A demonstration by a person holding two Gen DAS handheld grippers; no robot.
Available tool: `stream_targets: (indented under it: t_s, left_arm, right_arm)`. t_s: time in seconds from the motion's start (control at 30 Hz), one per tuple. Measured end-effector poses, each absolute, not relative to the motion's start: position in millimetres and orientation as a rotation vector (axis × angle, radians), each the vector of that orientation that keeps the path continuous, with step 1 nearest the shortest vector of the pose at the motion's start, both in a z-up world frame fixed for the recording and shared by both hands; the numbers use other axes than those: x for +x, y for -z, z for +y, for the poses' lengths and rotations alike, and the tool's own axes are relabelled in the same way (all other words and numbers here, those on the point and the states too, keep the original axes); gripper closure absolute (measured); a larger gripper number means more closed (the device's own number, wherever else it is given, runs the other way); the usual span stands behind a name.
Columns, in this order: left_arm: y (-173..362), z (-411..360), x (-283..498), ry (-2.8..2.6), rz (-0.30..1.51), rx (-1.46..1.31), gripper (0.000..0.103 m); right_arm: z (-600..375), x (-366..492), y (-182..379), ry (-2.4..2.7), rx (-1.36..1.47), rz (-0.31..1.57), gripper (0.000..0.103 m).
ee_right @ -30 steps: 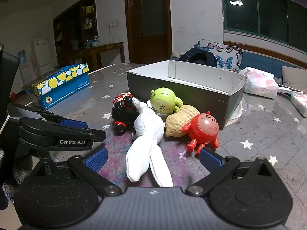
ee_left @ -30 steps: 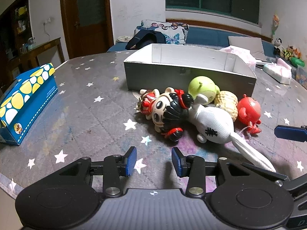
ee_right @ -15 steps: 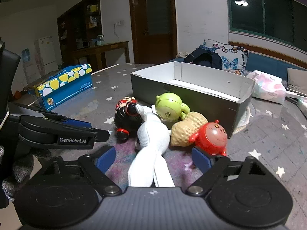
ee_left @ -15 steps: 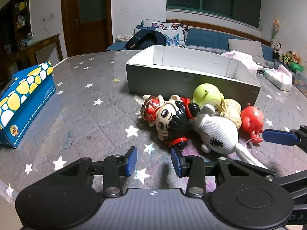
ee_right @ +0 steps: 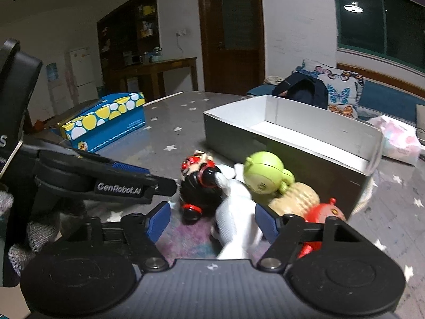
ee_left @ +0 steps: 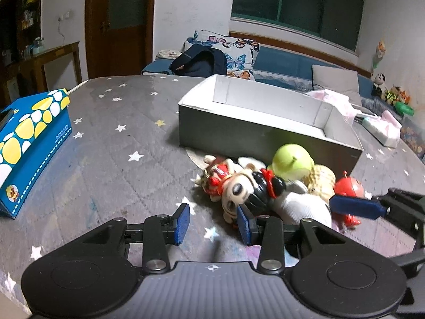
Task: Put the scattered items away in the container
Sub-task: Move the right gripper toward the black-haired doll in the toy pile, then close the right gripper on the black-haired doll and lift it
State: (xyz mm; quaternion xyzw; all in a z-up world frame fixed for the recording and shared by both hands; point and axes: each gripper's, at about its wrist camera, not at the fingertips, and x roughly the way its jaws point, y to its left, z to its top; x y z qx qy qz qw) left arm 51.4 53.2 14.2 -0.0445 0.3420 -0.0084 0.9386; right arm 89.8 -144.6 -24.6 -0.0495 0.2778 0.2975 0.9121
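A heap of toys lies in front of the empty grey box point(ee_left: 265, 133) point(ee_right: 305, 143): a black-haired doll point(ee_left: 247, 188) point(ee_right: 199, 186), a white plush toy point(ee_left: 305, 207) point(ee_right: 236, 210), a green round toy point(ee_left: 292, 162) point(ee_right: 263, 172), a peanut toy point(ee_left: 322, 179) point(ee_right: 294, 199) and a red round toy point(ee_left: 348, 188) point(ee_right: 324, 212). My left gripper point(ee_left: 212, 223) is open, its right finger close to the doll. My right gripper point(ee_right: 212, 218) is open around the white plush toy's lower part, not closed on it.
A blue and yellow tissue box point(ee_left: 29, 133) point(ee_right: 106, 122) stands at the table's left. A pink-white tissue pack point(ee_right: 398, 138) lies right of the grey box. The grey star-patterned table point(ee_left: 106, 146) lies bare between tissue box and toys.
Both grippers moved forward to the toy heap. The right gripper narrowed and now straddles the white plush toy. The left gripper came close to the doll.
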Motion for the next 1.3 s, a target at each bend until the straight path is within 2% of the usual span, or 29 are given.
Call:
stream_targets:
  t_s: [0.17, 0.23, 0.77, 1.3]
  left_arm:
    - [-14.2, 65.8, 61.7, 0.028, 0.718, -0.133, 0.062]
    - [-16.5, 70.3, 65.3, 0.032, 0.717, -0.147, 0.062]
    - [-26.3, 84.4, 108.4, 0.111, 0.693, -0.156, 0.062]
    - [-4.5, 99.4, 136.9, 0.194, 0.784, -0.285, 0.061]
  right_arm:
    - [-136.9, 89.0, 23.0, -0.662, -0.104, 0.571, 0.036]
    - [-132.6, 89.8, 21.3, -0.676, -0.107, 0.570, 0.040]
    - [-102.6, 109.2, 36.3, -0.645, -0.157, 0.650, 0.040]
    - [-83.8, 138.9, 45.7, -0.549, -0.165, 0.676, 0.041]
